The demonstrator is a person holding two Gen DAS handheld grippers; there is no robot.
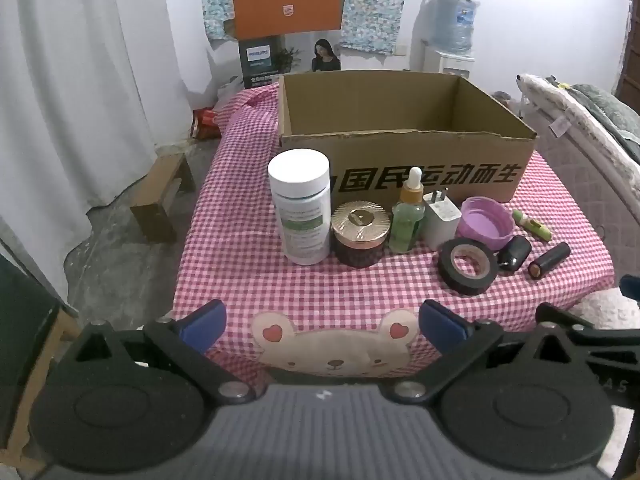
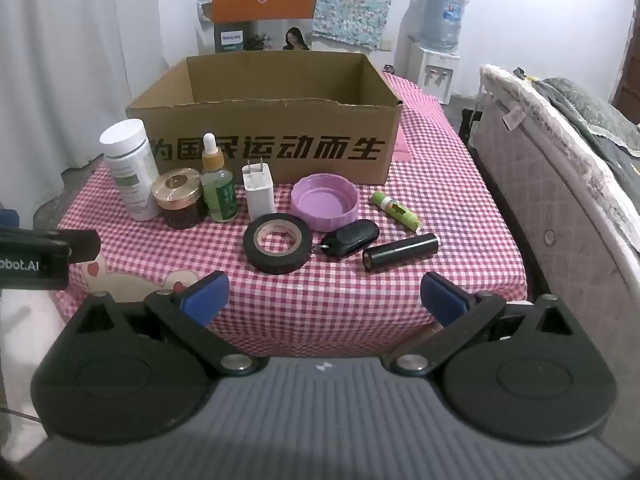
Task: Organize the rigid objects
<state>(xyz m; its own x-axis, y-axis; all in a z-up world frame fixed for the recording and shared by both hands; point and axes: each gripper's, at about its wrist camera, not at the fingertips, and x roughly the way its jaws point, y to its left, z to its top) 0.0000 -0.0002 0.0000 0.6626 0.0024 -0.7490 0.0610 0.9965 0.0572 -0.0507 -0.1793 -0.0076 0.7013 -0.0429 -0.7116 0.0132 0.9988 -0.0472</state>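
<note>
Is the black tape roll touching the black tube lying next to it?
Apart. In the right wrist view, checkered cloth and the key fob lie plainly between the tape roll and the black tube.

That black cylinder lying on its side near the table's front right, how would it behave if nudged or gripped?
The black cylinder lies flat on its round side, so a nudge would probably roll it across the checked cloth. It looks rigid and smooth, so open pads may slip unless they close across its width.
</note>
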